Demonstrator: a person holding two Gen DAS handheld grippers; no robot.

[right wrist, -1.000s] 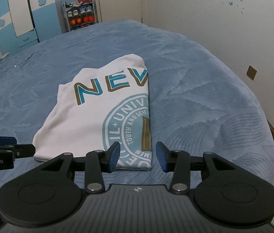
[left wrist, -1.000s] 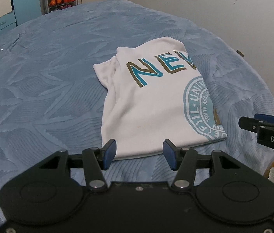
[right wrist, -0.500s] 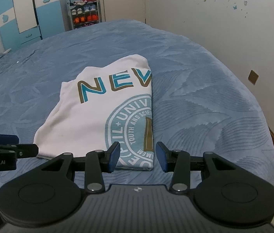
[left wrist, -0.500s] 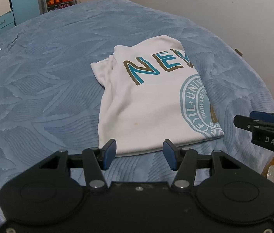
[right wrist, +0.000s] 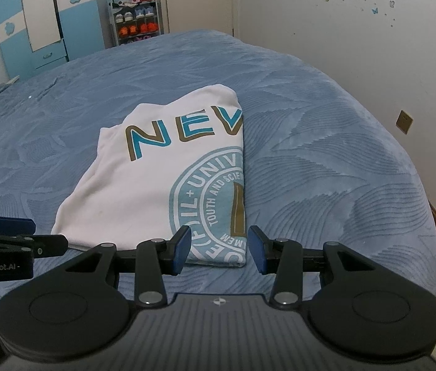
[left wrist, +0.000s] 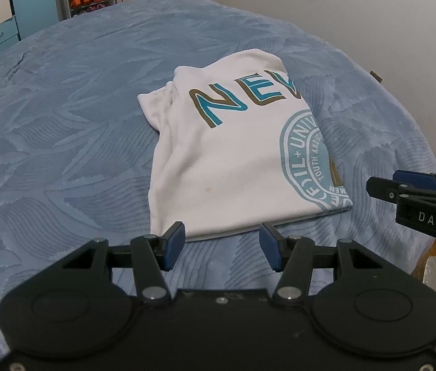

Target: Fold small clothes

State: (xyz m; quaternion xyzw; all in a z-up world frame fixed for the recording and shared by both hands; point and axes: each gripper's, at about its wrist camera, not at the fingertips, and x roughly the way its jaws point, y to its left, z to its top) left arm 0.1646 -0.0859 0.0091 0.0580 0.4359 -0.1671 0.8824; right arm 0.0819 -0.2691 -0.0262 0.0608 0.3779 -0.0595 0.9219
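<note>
The white T-shirt [left wrist: 233, 167] lay already halved lengthwise on the blue bedspread [left wrist: 63, 154], its near hem just ahead of both sets of jaws. The left gripper [left wrist: 221, 247] hung with its jaws apart and empty, the hem's left corner directly in front of them; the right gripper [right wrist: 219, 249] likewise stood spread and empty, the folded right corner just beyond its fingertips. The likely step was a cross fold. Done well, each gripper would pinch all layers at its own corner, lift together and level, then carry the hem forward to meet the collar end squarely.
</note>
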